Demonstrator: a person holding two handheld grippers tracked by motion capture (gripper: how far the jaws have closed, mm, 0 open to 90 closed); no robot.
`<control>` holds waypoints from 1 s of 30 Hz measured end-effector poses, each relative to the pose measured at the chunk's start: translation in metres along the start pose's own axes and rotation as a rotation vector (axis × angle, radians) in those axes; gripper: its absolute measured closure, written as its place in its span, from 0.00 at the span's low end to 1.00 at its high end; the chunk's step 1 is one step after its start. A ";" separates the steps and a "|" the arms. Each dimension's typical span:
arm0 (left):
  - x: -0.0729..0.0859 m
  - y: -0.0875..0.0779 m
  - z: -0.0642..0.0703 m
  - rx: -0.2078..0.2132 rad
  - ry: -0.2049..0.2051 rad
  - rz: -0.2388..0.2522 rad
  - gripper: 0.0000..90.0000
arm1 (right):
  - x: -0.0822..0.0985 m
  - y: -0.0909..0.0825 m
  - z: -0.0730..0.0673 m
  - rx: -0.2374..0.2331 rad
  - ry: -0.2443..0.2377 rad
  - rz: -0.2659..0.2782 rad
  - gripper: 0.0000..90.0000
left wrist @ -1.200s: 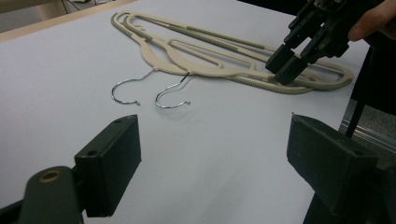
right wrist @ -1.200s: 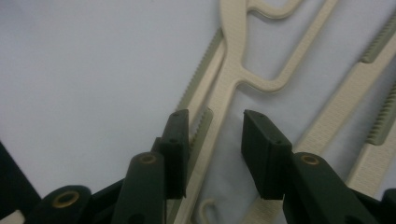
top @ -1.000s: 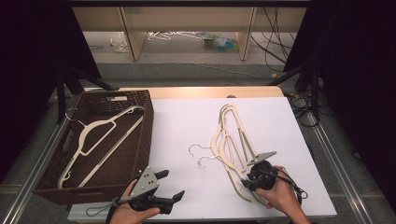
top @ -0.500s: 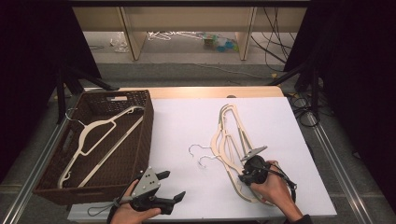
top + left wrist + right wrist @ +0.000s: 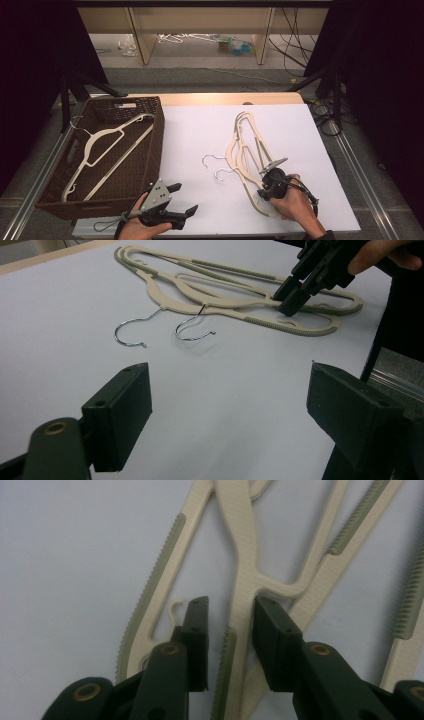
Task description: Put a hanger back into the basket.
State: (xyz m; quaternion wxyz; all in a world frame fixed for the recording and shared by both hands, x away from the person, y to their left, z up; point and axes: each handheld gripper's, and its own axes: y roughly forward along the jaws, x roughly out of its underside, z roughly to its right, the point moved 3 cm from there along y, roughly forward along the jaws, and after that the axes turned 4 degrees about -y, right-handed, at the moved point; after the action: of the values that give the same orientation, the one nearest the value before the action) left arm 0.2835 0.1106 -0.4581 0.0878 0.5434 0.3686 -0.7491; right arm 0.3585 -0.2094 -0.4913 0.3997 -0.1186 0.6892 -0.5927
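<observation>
Several beige plastic hangers (image 5: 245,150) with metal hooks (image 5: 212,160) lie overlapped on the white table (image 5: 200,130). My right gripper (image 5: 264,192) points down at their near ends. In the right gripper view its jaws (image 5: 230,615) straddle one hanger arm (image 5: 245,555). They have just been opening, and a gap shows beside the left pad. The left gripper view shows that gripper (image 5: 292,300) on the hangers (image 5: 215,302). My left gripper (image 5: 184,199) sits near the front table edge, open wide (image 5: 230,410), with nothing between its jaws.
A dark wicker basket (image 5: 150,150) stands at the left of the table with one beige hanger (image 5: 107,145) lying inside. Cables run over the floor at the right (image 5: 325,110). Shelving and clutter stand beyond the far edge (image 5: 200,40).
My right hand has shifted slightly left over the near ends of the hangers. The left gripper, the hangers and the basket have stayed where they were.
</observation>
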 end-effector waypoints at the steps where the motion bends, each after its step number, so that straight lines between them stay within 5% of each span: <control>1: 0.000 0.000 0.000 0.000 -0.002 0.002 0.20 | 0.000 -0.001 -0.001 0.000 -0.001 -0.016 0.79; 9: 0.000 0.000 -0.001 -0.001 0.001 0.001 0.20 | 0.000 -0.001 0.003 -0.036 -0.021 -0.001 0.89; 19: 0.000 0.006 -0.003 -0.013 0.019 -0.012 0.21 | -0.001 -0.019 0.006 -0.062 -0.119 0.014 0.89; 25: 0.005 0.025 -0.004 -0.036 0.138 -0.102 0.26 | 0.005 -0.033 -0.002 -0.093 -0.185 -0.013 0.89; 30: 0.001 0.038 -0.008 -0.035 0.141 -0.086 0.25 | 0.008 -0.042 -0.014 -0.121 -0.233 -0.027 0.89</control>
State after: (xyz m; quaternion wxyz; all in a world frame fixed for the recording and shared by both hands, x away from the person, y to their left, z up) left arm 0.3089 0.0892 -0.4777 0.0389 0.5770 0.4099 -0.7054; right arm 0.3304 -0.2153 -0.4567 0.4612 -0.2197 0.6709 -0.5375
